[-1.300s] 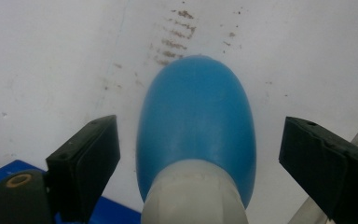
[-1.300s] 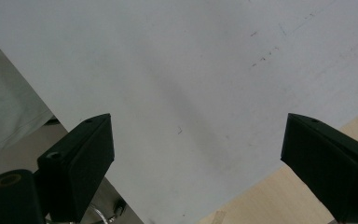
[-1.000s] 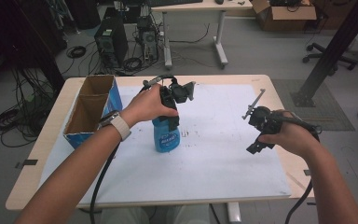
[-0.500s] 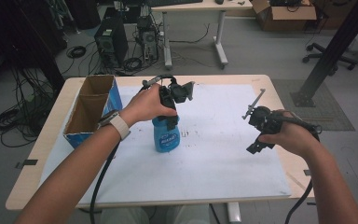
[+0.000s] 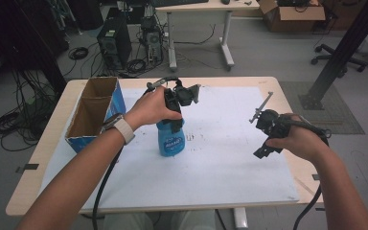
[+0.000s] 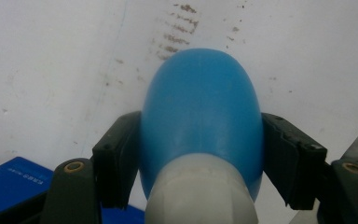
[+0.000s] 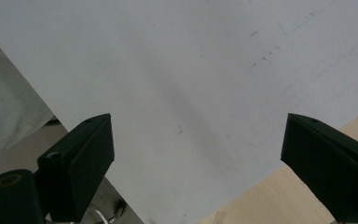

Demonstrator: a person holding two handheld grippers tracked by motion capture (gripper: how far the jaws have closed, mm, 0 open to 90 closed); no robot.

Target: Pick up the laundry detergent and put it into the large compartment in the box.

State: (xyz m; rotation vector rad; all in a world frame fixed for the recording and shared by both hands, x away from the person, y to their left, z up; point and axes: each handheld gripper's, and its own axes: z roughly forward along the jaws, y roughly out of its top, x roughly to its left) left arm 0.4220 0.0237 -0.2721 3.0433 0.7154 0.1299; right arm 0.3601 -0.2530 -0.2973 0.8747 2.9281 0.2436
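A blue plastic bottle (image 5: pixel 171 142) with a white neck stands upright on the white sheet near the table's middle. My left gripper (image 5: pixel 173 120) comes down over it from above. Its jaws have just been closing, and in the left gripper view both pads (image 6: pixel 114 158) press on the rounded blue shoulder of the bottle (image 6: pixel 200 102). My right gripper (image 5: pixel 265 140) hovers over the right part of the sheet, well apart from the bottle. It is open, and between the black jaws of the right gripper (image 7: pixel 196 144) I see bare sheet and the table's edge.
An open cardboard box (image 5: pixel 93 112) with blue sides stands at the table's left. The white sheet (image 5: pixel 220 163) covers most of the wooden table (image 5: pixel 287 91). A corner of the blue box (image 6: pixel 14 177) shows beside the left jaw. Computers and cables lie on the floor beyond.
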